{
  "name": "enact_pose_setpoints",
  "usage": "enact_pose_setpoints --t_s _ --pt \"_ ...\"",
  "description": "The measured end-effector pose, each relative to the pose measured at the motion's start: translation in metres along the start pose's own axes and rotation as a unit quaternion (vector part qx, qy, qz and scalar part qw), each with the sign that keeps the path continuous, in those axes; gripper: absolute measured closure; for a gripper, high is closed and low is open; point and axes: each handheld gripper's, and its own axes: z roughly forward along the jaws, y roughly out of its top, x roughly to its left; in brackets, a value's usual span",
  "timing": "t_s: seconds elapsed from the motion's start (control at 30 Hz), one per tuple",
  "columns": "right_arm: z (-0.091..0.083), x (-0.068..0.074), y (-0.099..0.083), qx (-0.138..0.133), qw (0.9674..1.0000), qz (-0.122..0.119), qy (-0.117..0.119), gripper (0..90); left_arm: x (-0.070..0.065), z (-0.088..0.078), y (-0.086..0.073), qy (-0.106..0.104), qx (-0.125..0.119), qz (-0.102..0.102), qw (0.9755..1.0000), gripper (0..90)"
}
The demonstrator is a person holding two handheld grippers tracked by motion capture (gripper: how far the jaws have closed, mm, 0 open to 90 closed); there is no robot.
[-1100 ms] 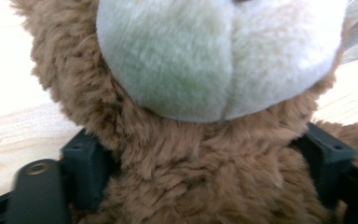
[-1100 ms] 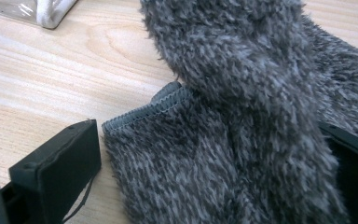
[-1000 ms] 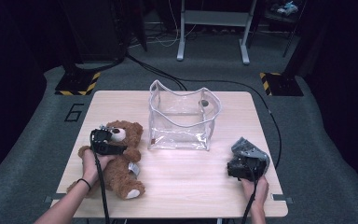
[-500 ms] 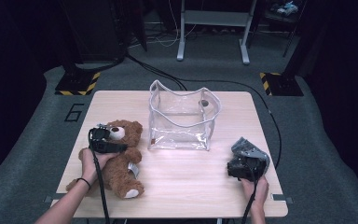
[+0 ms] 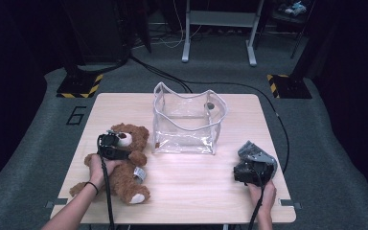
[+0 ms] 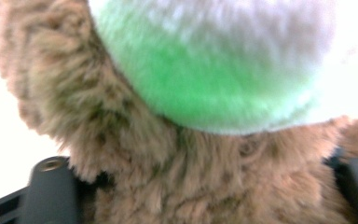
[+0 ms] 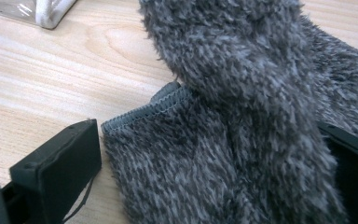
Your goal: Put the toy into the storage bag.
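One brown plush teddy bear (image 5: 124,163) lies at the left of the light wooden desk (image 5: 191,191), near one clear plastic bag (image 5: 187,124). The left hand-held gripper (image 5: 109,146) has just been closing, its jaws around the bear's fur. The right hand-held gripper (image 5: 251,167) straddles one grey fuzzy sock (image 7: 242,116); grip unclear.

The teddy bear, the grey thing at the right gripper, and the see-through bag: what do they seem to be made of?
Teddy bear: brown plush, shaggy matte pile, with a paler muzzle.
Grey thing: fuzzy knit fabric, probably a sock, going by its stitched ribbed hem.
Bag: clear soft plastic, likely vinyl; glossy, with the table seen through it and white piping at the edges.
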Motion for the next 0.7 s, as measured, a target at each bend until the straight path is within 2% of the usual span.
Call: enact_pose_setpoints --t_s 0.13,0.27,0.3,0.33,0.47,0.6,0.7 --pt "0.000 0.000 0.000 0.002 1.0000 0.005 0.001 0.5 0.003 -0.007 -0.007 -0.001 -0.028 0.012 0.9995 37.1" --pt "0.000 0.000 0.000 0.001 1.0000 0.003 0.000 0.7 0.001 -0.012 -0.010 0.002 -0.050 0.019 0.9986 40.6" --pt "0.000 0.000 0.000 0.001 1.0000 0.002 0.000 0.8 -0.001 -0.014 -0.010 0.002 -0.060 0.013 0.9981 41.1" --pt "0.000 0.000 0.000 0.000 1.0000 0.003 0.000 0.9 -0.001 -0.017 -0.010 0.005 -0.059 0.029 0.9978 41.2" --pt "-0.001 0.000 0.000 0.001 1.0000 0.004 -0.001 1.3 -0.003 -0.026 -0.012 0.002 -0.078 0.023 0.9967 42.2" --pt "-0.001 0.000 0.000 -0.001 1.0000 0.006 0.001 1.3 -0.003 -0.034 -0.012 -0.001 -0.083 0.025 0.9962 42.7" --pt "-0.001 0.000 0.000 -0.001 1.0000 0.006 0.001 1.4 -0.005 -0.041 -0.009 0.000 -0.100 0.024 0.9947 43.4"
